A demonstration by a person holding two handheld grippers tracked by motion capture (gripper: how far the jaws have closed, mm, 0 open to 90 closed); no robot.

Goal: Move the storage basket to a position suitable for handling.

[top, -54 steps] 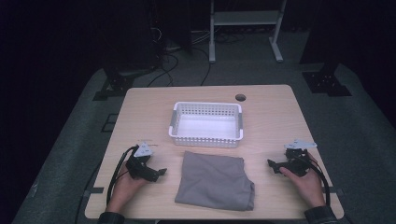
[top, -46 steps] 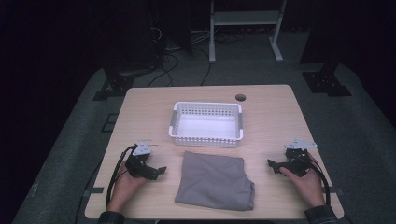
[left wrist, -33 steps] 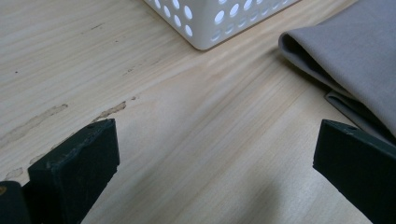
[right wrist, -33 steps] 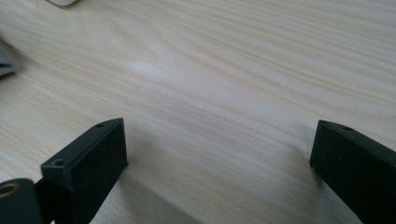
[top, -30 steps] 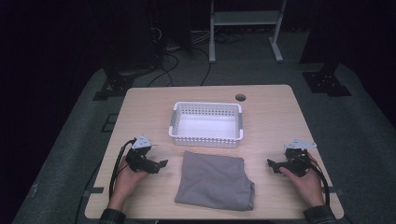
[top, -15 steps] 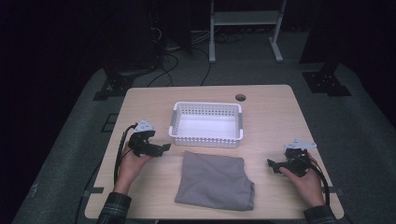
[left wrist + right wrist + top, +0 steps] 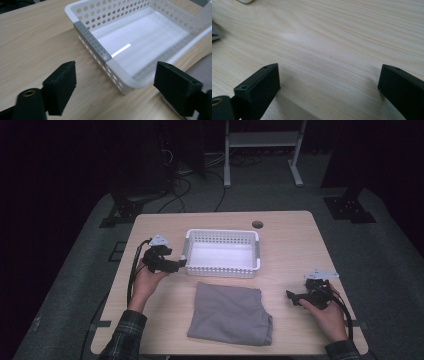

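A white perforated basket [image 7: 220, 270] stands empty at the middle of the table, with a folded grey cloth [image 7: 230, 312] lying flat in front of it. My left gripper [image 7: 181, 264] hovers at the basket's near left corner. In the left gripper view the basket [image 7: 100, 48] corner lies between the two black fingers [image 7: 62, 85] of the left gripper [image 7: 117, 72]. The jaws have just been closing but do not touch the corner. My right gripper [image 7: 295, 297] rests open at the right of the cloth. The right gripper [image 7: 329, 72] has bare wood between its jaws.
The wooden table [image 7: 285, 245] has a round cable hole [image 7: 257, 224] at the back. A cable trails from each gripper toward the front edge. A corner of the grey cloth [image 7: 215, 33] shows at the left of the right gripper view. Dark floor surrounds the table.
The left hand has lifted and carried its gripper from the front left of the table to the basket's near left corner. The right hand has stayed put.
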